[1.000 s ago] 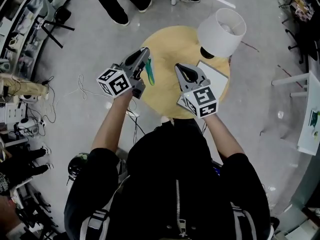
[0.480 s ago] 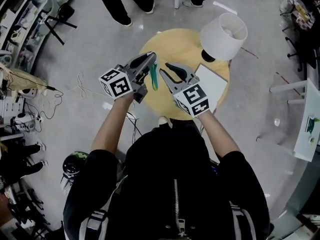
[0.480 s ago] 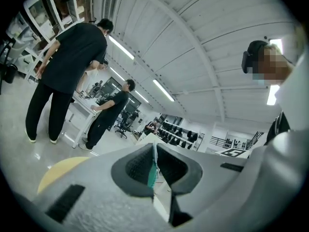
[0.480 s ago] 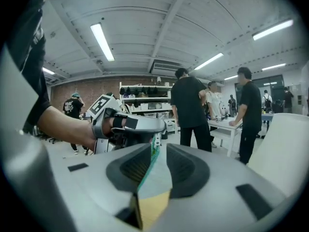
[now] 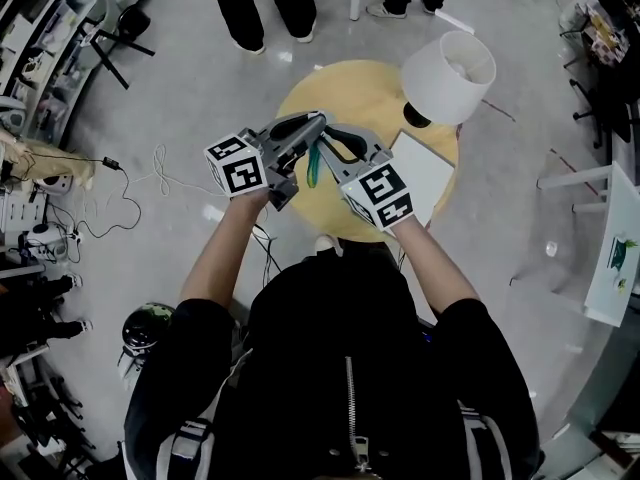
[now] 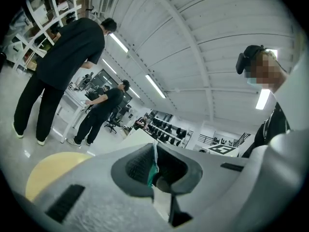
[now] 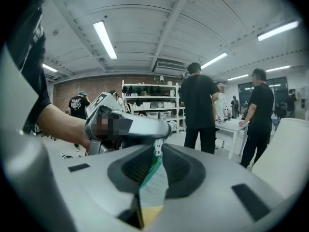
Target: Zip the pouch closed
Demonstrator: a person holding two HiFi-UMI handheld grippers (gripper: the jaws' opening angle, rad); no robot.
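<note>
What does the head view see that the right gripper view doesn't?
Only the head view: the round yellow table, the white lamp, a white pad lying on the table, and the person's own arms and black jacket.
Only the right gripper view: ceiling lights, shelves, and the pouch's zipper pull up close.
Both: the green pouch, pinched between the left gripper and the right gripper, above the table.
</note>
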